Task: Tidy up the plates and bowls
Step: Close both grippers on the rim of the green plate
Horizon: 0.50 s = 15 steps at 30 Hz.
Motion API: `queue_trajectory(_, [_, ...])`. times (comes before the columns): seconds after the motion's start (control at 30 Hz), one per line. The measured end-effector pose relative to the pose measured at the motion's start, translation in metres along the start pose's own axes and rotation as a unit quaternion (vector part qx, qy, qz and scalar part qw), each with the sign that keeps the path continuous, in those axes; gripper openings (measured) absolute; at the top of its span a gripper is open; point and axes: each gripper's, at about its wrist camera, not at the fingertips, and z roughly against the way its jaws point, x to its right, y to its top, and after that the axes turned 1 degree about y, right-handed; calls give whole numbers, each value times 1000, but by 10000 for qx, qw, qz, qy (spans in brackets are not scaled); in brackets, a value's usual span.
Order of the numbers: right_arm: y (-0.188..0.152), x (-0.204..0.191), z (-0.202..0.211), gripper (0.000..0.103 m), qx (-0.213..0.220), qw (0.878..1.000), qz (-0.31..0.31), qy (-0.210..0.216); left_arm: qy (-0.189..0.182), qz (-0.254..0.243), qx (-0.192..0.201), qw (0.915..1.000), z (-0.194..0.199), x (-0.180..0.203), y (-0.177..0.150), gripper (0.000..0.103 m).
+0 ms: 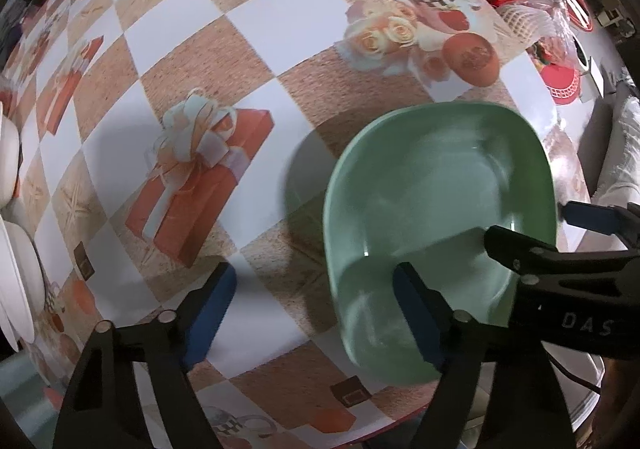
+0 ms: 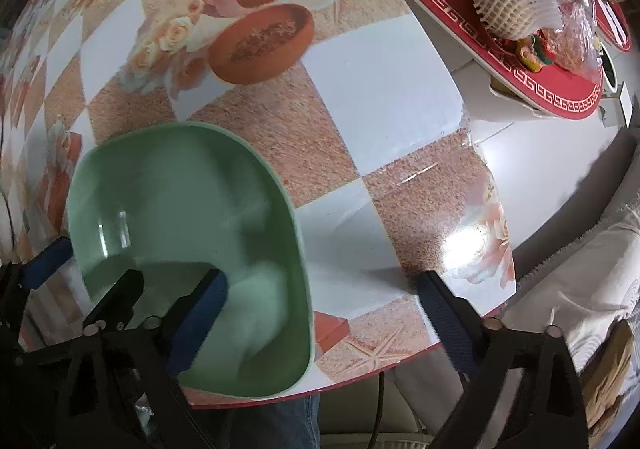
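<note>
Checkered tablecloth (image 1: 256, 21) carries a green bowl (image 1: 436, 185); left gripper (image 1: 316, 313) and right gripper (image 2: 324, 313) both gape wide, each straddling its rim, gripping nothing.

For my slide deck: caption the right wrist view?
Open right gripper straddles the pale green plastic bowl's rim on the checkered patterned tablecloth.

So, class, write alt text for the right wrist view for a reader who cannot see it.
A green dish sits near the edge of a checked, picture-printed tablecloth. The right tool, jaws open, straddles its right rim, one finger inside the dish. The left tool straddles its left rim.
</note>
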Motion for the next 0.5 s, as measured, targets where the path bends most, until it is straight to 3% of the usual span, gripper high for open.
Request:
queue_trajectory(0.03, [-1,-2,3,80,59,10000,43,13,-9,-17,4,10000,0,2,1,75])
queue_trajectory(0.1, [-3,-6,9,55,179,9997,163,53,-72,-79,60,9999,4,10,5,63])
queue_trajectory(0.13, [-4,-9,11,47,214,9995,231,70,-99,-92,83,9999,5,12,6,51])
queue_trajectory(0.17, [-5,-11,12,31,235,9992,288,150,-163,-106,100,9998,7,14,8,37])
queue_trajectory(0.2, [-6,-14,13,27,229,9990,319,219,-275,-118,98,9995,6,15,10,28])
queue_trajectory(0.33, [-7,-17,13,27,183,9994,263,150,-390,12,55,9992,1,11,15,20])
queue_trajectory(0.5, [-10,-25,11,27,90,9992,355,151,-438,83,86,9990,-2,4,9,18])
